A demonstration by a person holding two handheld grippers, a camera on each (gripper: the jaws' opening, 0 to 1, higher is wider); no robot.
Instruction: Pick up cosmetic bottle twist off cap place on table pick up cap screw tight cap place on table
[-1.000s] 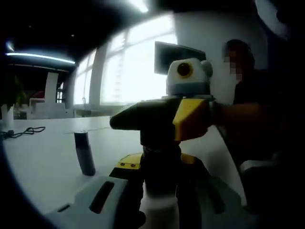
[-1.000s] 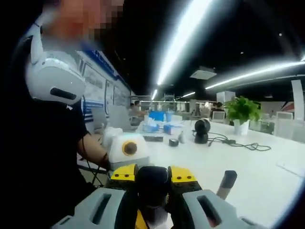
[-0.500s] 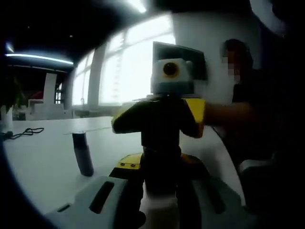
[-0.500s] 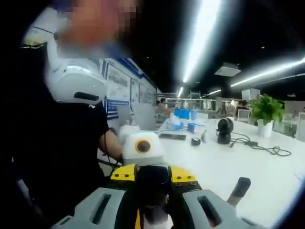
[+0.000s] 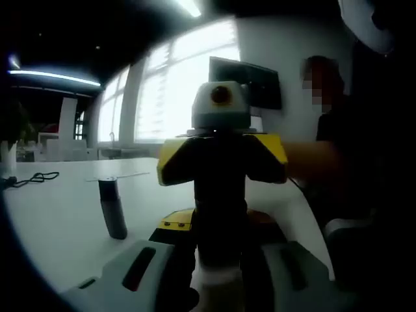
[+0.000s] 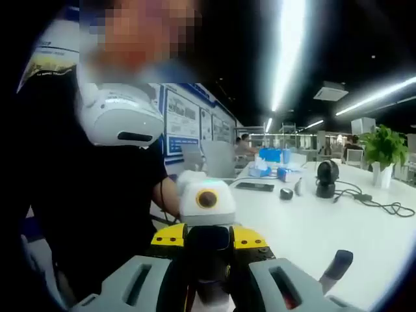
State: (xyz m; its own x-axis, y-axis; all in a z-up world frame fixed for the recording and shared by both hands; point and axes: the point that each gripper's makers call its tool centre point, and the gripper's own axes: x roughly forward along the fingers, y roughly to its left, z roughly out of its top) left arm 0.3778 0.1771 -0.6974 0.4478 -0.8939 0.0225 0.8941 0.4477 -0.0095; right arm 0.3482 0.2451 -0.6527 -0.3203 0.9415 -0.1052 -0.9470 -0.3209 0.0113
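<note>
Both claws on bottle

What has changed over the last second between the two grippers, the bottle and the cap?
In the left gripper view, the right gripper has rotated from angled to square-on, twisting the cap while staying shut on it. The left gripper stays shut on the white cosmetic bottle. The dark upright cylinder still stands on the white table.

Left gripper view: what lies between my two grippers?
The cosmetic bottle: its pale end sits in the left gripper, the right gripper clamps the far end, per the left gripper view.
</note>
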